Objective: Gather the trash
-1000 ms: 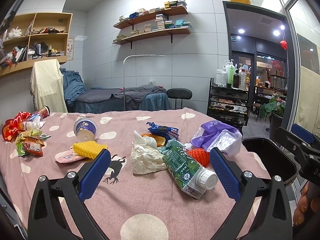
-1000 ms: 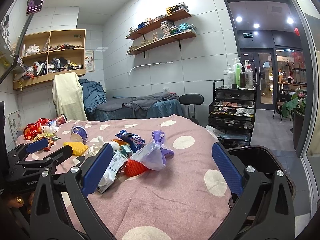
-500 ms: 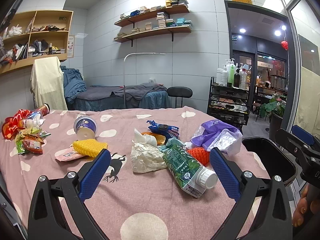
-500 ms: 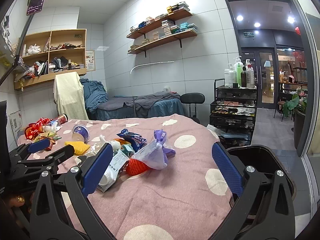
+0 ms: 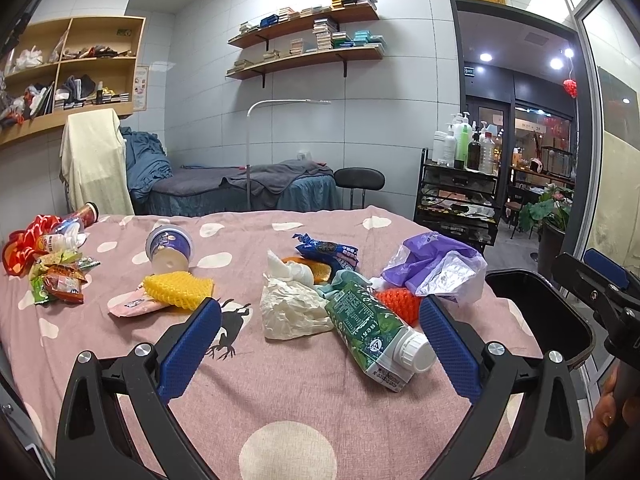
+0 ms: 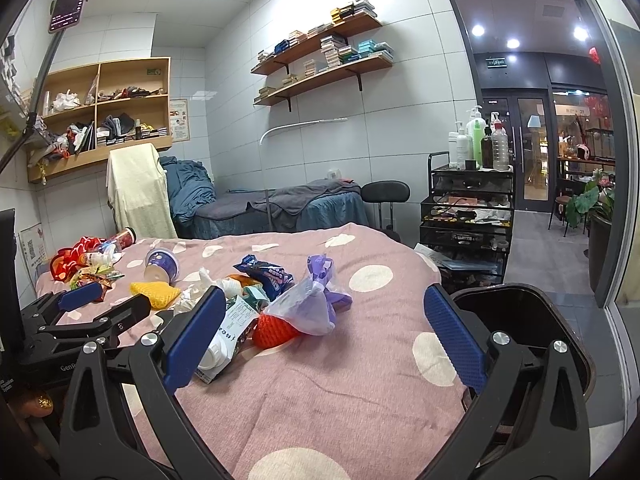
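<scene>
"gena…" on left gripper (image 6: 66,367)

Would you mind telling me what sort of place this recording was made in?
Probably a small massage or beauty treatment room: a draped treatment bed, a black trolley topped with pump bottles, and a round stool.

Both views are evenly and rather coolly lit from overhead; the white wall tiles (image 5: 360,128) carry a soft sheen toward 12 o'clock. Round ceiling spotlights (image 6: 512,43) beyond the doorway at 2 o'clock burn out to white discs, while that far room sits dimmer. Shadows on the pink spotted cloth (image 5: 304,392) are faint and short, tucked close under the trash. Fisheye distortion bows the shelves (image 6: 320,68) and door frame, and a black vignette cuts every corner. The middle distance is sharp; print on the green carton (image 5: 360,320) reads crisply. Blue pads of the left tool (image 5: 316,348) look slightly soft, as do those of the right tool (image 6: 324,336)
</scene>
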Available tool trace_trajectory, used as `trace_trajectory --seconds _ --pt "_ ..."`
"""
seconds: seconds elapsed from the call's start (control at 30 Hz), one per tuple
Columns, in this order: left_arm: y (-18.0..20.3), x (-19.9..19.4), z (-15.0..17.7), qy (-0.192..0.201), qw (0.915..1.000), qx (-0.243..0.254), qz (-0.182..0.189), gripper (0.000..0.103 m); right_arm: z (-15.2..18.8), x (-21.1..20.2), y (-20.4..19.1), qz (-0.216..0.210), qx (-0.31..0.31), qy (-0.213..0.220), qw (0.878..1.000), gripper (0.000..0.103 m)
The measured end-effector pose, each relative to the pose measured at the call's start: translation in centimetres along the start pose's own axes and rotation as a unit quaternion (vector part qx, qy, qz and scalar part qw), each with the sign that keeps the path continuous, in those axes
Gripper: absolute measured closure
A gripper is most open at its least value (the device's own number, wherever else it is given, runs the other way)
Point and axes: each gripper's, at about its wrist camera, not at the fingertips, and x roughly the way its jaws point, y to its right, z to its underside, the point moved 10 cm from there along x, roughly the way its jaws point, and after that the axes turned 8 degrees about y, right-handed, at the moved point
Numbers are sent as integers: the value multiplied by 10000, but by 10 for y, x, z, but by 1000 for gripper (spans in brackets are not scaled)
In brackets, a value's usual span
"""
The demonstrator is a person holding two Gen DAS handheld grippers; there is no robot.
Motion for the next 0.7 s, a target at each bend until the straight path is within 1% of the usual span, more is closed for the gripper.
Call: trace_trajectory --seconds 0.7 --pt "1 3 7 -113 9999 -23 45 5 4 2 4 28 58 -83 9999 5"
